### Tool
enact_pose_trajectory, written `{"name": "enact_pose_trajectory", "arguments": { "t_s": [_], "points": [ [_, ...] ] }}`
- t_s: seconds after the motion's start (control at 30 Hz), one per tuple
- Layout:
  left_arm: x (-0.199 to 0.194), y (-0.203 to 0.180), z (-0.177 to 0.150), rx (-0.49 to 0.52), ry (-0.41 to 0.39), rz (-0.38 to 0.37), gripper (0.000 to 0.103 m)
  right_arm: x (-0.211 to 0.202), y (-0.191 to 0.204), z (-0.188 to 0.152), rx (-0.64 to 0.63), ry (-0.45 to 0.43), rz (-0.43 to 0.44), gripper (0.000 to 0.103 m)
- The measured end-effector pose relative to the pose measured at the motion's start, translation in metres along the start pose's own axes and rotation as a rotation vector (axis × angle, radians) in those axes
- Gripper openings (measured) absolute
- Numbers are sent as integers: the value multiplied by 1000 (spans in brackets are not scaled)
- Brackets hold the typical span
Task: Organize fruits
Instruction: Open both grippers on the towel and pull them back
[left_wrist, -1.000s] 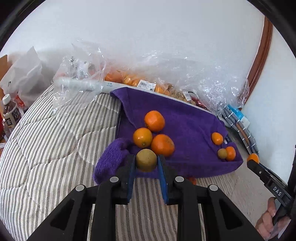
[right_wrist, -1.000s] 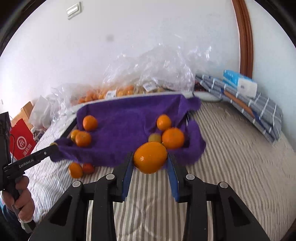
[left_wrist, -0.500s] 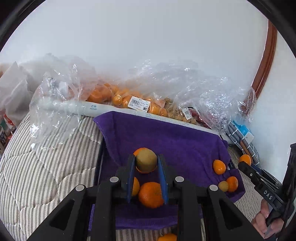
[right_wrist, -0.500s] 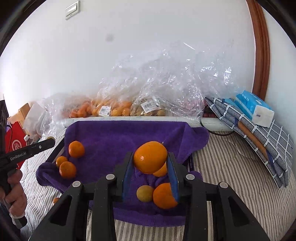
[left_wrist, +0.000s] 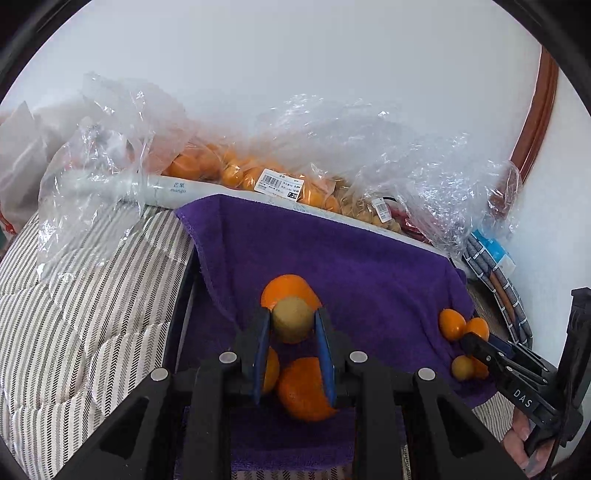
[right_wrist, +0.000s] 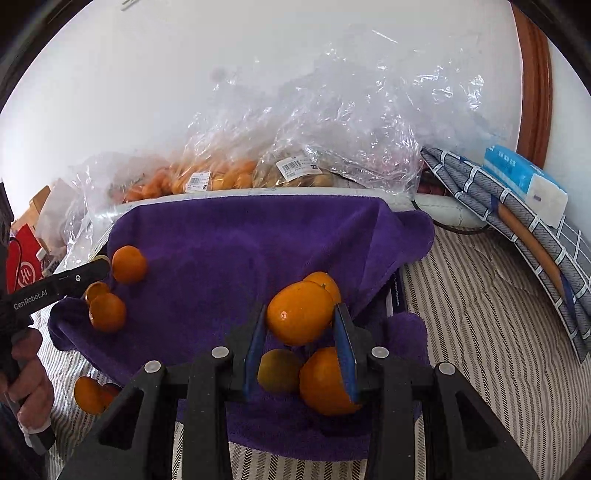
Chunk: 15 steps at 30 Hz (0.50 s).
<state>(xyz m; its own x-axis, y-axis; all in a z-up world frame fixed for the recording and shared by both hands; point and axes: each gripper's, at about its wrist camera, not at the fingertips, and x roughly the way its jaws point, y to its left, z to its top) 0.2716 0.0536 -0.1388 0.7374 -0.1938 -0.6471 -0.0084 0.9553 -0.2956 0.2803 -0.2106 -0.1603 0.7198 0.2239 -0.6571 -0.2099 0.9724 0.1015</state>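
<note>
Jaws of the left gripper (left_wrist: 291, 325) are clamped on a small brownish-green fruit (left_wrist: 291, 320), which is pinched between the blue pads and held above the purple towel (left_wrist: 351, 266). Behind it, partly hidden, lies an orange (left_wrist: 286, 287), and below the jaws sit two more: a big one (left_wrist: 303, 387) and a half-hidden one (left_wrist: 271, 369) on the left. Near the towel's right edge rests a small cluster of fruit (left_wrist: 452, 324), with the tip of the other gripper reaching in beside it.

Jaws of the right gripper (right_wrist: 300, 321) are closed on a large orange (right_wrist: 299, 313), also held over the towel. Under it lie a dull yellow-green fruit (right_wrist: 279, 370) and another orange (right_wrist: 325, 380), with one more (right_wrist: 327, 283) just behind the held one. On the towel's left side (as the right wrist camera sees it) sit three oranges (right_wrist: 128, 264), close to the tip of the left gripper. Two fruits (right_wrist: 90, 393) lie off the towel on the striped bedcover (right_wrist: 480, 350).

Along the wall behind the towel stand clear plastic bags (right_wrist: 229, 177) of oranges and paler fruit, with price labels. A folded checked cloth (right_wrist: 517, 221) with a blue tissue pack (right_wrist: 524, 181) on top lies to the right.
</note>
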Motion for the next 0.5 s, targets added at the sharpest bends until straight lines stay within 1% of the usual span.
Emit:
{"name": "enact_pose_trajectory", "arguments": {
  "t_s": [0.2,0.27,0.3,0.33,0.37,0.43,0.5],
  "points": [
    [4,-3,-3,16,2,-5,23,-1,-1,0,-3,-5,-5,37],
    [4,-5,-4,26,-1,-4,23,-2,-2,0,4,-6,-4,46],
    [4,-6,-5,31,1,-10,23,-3,-3,0,9,-9,-6,53],
    [4,-7,-4,33,1,-13,23,-3,-3,0,13,-15,-9,56],
    [4,-8,-5,35,0,-16,24,-4,-4,0,17,-22,-15,57],
    [2,-10,-5,47,-7,-18,29,-6,-4,-1,22,-25,-26,58],
    [-2,-12,-5,57,-23,-10,31,-10,-5,-2,37,-30,-32,58]
  ]
}}
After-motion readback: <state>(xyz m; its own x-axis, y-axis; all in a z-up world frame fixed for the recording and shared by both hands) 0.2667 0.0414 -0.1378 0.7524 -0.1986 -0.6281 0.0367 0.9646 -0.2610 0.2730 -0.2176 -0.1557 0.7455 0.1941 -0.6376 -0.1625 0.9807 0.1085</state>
